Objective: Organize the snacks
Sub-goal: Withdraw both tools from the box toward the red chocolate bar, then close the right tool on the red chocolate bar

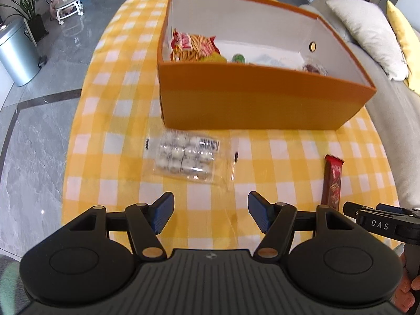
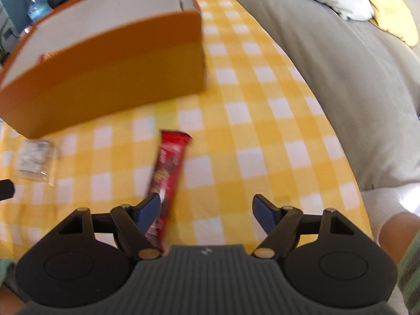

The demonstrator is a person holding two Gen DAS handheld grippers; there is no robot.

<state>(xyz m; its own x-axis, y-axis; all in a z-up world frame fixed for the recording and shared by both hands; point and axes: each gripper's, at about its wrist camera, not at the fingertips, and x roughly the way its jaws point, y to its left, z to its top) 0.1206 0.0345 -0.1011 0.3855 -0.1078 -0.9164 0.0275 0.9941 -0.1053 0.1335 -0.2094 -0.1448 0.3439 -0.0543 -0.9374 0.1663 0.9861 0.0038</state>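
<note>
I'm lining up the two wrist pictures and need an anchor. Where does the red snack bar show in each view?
Left wrist view: red snack bar at the right, lying on the checked cloth.
Right wrist view: the bar near the centre, its near end running in beside the gripper's left finger.
Shared landmark: the orange box, beyond the bar in both.

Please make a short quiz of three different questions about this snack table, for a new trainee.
1. True or false: the red snack bar lies inside the orange box.
2. Which snack lies on the checked cloth straight ahead of the left gripper? A) the clear bag of wrapped candies B) a can C) an apple
3. Fill in: both the left gripper and the right gripper have their jaws ____, with nothing gripped.

Key: 1 false, it lies on the cloth in front of the box; 2 A; 3 open.
</note>
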